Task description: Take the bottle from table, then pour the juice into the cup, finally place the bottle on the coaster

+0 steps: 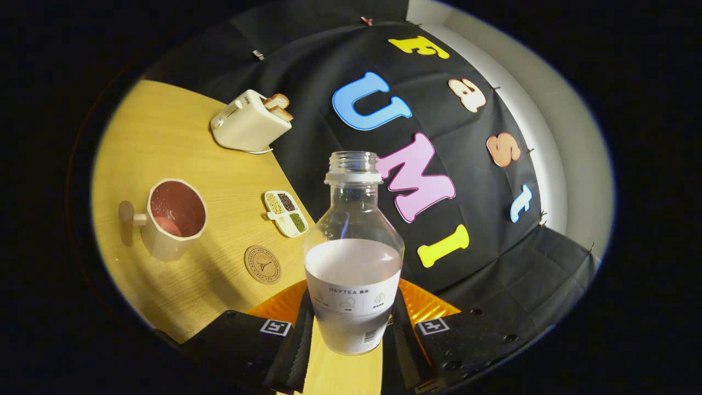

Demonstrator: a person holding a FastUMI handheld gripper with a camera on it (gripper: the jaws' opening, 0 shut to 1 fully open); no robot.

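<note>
The hand-held gripper was tilted, so that the tabletop slanted away to its left side. Its two fingers reached forward and stood close together, one on each side of the bottle, and both pressed against the lower part of the bottle's body, at the labelled band. The left finger lay along the bottle's left flank, the right finger along its right flank, with ribbed inner faces turned toward it. The bottle stood upright between them, raised clear of the tabletop. Each finger carried a square marker on its upper face near the base.
</note>
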